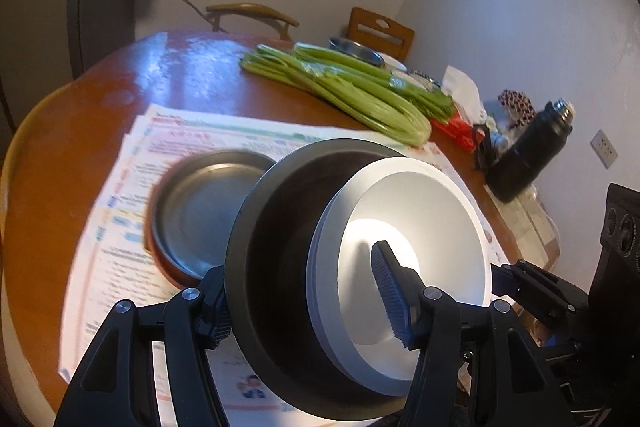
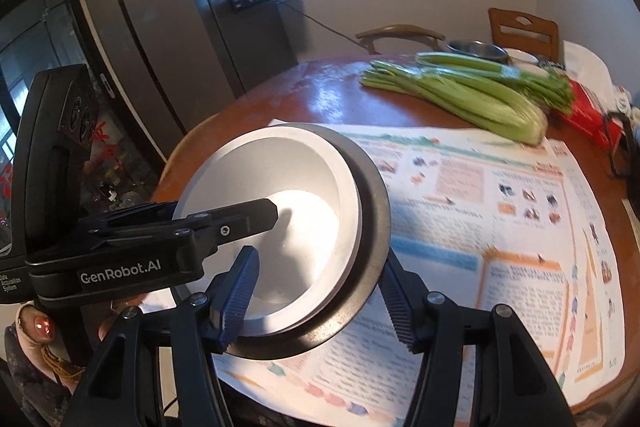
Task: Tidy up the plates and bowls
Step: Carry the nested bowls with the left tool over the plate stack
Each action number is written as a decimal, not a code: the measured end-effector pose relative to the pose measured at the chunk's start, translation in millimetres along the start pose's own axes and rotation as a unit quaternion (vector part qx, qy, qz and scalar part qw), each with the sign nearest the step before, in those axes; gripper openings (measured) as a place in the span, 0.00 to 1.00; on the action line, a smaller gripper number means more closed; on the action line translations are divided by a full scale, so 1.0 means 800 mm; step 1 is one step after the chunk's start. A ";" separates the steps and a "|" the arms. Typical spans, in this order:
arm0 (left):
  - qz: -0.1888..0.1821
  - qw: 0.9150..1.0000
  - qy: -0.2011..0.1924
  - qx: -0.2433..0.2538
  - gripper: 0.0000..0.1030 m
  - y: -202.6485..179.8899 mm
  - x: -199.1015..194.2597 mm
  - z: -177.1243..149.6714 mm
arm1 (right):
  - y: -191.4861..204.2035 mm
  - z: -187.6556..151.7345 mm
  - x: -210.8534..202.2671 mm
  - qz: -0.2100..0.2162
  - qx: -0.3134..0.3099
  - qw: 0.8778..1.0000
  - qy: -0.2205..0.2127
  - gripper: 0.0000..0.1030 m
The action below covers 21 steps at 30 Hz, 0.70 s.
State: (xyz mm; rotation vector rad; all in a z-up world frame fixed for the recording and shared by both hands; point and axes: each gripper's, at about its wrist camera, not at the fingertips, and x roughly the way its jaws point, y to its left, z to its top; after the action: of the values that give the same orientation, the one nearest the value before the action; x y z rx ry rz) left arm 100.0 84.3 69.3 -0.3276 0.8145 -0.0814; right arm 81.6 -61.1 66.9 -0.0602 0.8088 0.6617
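Observation:
A white bowl sits nested inside a larger dark metal bowl, and both are held tilted above the table. My left gripper is shut on this stack, one finger inside the white bowl, one outside the dark bowl. My right gripper grips the same stack from the other side, one pad inside the white bowl, one under the dark rim. A steel plate rests in a brown dish on the papers.
Printed papers cover the round wooden table. Celery lies at the back, with a steel bowl, a black flask, red packaging and chairs behind. A fridge stands at left.

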 end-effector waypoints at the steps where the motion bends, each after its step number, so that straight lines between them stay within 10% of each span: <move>1: 0.001 1.000 -0.002 -0.001 0.60 0.004 -0.002 0.003 | 0.003 0.004 0.002 0.001 -0.003 1.000 -0.001 0.59; 21: 0.000 0.999 -0.033 -0.042 0.61 0.092 -0.001 0.058 | 0.054 0.079 0.065 0.021 -0.037 0.999 -0.013 0.59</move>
State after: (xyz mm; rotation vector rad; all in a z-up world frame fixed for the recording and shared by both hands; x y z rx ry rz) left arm 128.9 165.9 75.9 -0.4074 0.7540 -0.0372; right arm 123.7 19.3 83.8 -0.1012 0.7620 0.7300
